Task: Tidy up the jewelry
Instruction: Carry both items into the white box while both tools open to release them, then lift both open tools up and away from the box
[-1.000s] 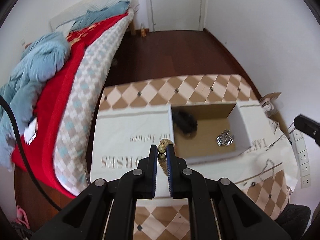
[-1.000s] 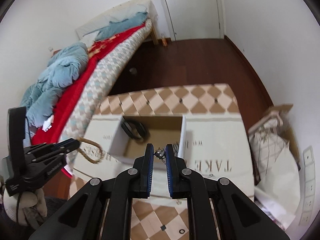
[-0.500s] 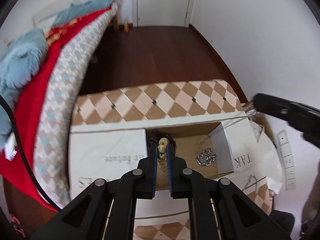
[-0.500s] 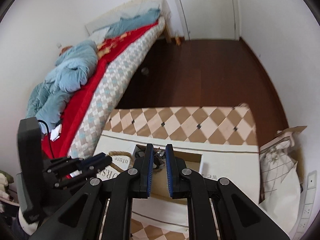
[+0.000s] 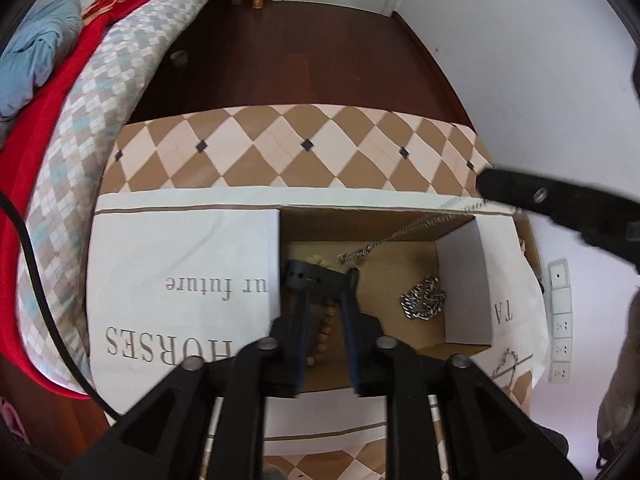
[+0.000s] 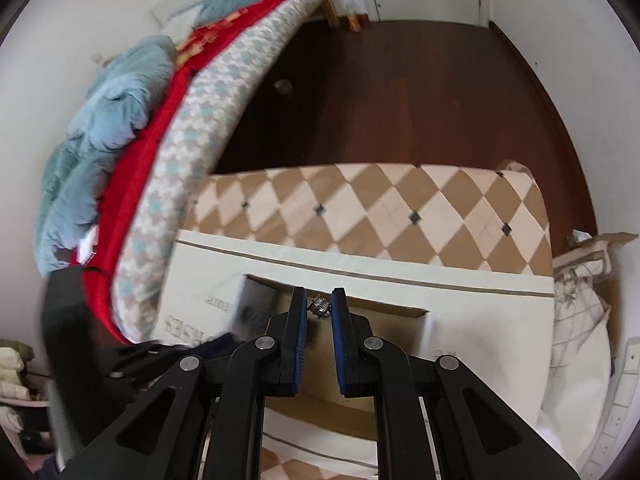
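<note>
An open cardboard box [image 5: 464,280] sits sunk in a white printed cloth on the table. My left gripper [image 5: 323,280] is open inside the box, and a wooden bead bracelet [image 5: 326,326] lies on the box floor between its fingers, beside a black band [image 5: 310,276]. A silver chain pile [image 5: 424,300] lies at the box's right. My right gripper [image 6: 319,304] hovers over the box [image 6: 384,308], jaws slightly apart, with a small silver charm [image 6: 319,305] between its tips. In the left wrist view a thin silver chain [image 5: 400,232] hangs from it into the box.
A diamond-patterned cloth [image 5: 280,152] covers the table's far part. A bed [image 5: 100,60] with red and blue bedding runs along the left. Another thin chain [image 5: 506,362] lies on the white cloth, front right. A white wall with sockets [image 5: 560,320] stands right.
My left gripper has dropped into the box and opened, letting go of the bead bracelet. My right gripper has moved over the box with its chain now dangling inside.
</note>
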`<state>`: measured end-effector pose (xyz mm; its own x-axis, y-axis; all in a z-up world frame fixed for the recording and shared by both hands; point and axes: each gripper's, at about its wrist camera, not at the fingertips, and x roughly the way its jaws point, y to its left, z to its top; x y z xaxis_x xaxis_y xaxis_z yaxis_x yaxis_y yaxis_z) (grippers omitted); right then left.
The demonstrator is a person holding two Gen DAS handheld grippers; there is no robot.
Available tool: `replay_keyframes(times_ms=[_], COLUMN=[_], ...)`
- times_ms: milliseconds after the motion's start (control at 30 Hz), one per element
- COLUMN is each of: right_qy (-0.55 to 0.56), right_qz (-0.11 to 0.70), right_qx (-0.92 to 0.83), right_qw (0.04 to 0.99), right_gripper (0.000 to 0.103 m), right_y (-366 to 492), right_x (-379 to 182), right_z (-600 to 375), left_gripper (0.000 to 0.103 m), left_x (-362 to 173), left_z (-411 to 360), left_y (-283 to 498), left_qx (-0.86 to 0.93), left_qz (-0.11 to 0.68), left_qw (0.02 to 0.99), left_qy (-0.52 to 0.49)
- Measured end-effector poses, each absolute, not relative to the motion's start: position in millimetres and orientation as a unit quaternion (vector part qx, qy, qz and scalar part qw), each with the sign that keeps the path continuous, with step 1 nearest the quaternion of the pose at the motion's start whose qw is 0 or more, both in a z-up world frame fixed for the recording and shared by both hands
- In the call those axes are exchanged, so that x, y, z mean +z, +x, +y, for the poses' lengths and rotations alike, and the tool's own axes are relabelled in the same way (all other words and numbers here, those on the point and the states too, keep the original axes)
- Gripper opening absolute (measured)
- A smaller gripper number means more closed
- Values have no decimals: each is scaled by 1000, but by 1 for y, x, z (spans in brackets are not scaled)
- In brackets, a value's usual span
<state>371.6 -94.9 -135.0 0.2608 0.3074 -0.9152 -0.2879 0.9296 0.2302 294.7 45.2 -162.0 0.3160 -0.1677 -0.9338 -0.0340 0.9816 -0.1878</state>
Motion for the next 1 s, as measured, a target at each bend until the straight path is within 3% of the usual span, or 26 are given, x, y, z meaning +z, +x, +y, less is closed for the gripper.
replay_keyframes(times_ms=[33,67,100,133,167,200,233,267,333,400,700,1000], right_qy=[-1,-4,-7,-9,-5,-2,-2,0,-15,-43,-48,-48], right_qz=[588,594,595,596,594,587,582,579,573,563,554,512], right_qx=[172,162,151,142,136,128,121,113,97,66,44,39], right_qw=[791,788,789,790,793,799,804,807,814,823,830,857], right_gripper=[14,14,18,38,51,74,83,84,88,103,103,103], right_y=[375,377,378,378,378,375,371,366,354,337,261,210], right_x=[-142,-147,-149,-150,-151,-149,-147,-146,-145,-145,-169,-138], right_z=[-97,-101,-105,-109,-114,-121,-125,-130,-134,-136,-137,-132], left_gripper=[45,72,85,86,86,90,94,100,101,102,103,103], left_x=[-160,-158,-155,-154,-151,-149,-148,-147,-145,-143,-146,-123], left_z=[47,50,53,57,59,61,63,65,67,69,75,71], left_y=[293,292,291,290,288,286,285,285,282,273,234,187], left_qx=[-32,-25,-17,-10,0,11,20,30,55,80,101,98], left_qz=[578,573,568,563,558,555,554,553,542,527,516,496], left_qw=[811,815,819,823,826,829,830,832,839,846,850,863], left_qy=[-82,-79,-78,-78,-75,-66,-58,-49,-19,6,24,6])
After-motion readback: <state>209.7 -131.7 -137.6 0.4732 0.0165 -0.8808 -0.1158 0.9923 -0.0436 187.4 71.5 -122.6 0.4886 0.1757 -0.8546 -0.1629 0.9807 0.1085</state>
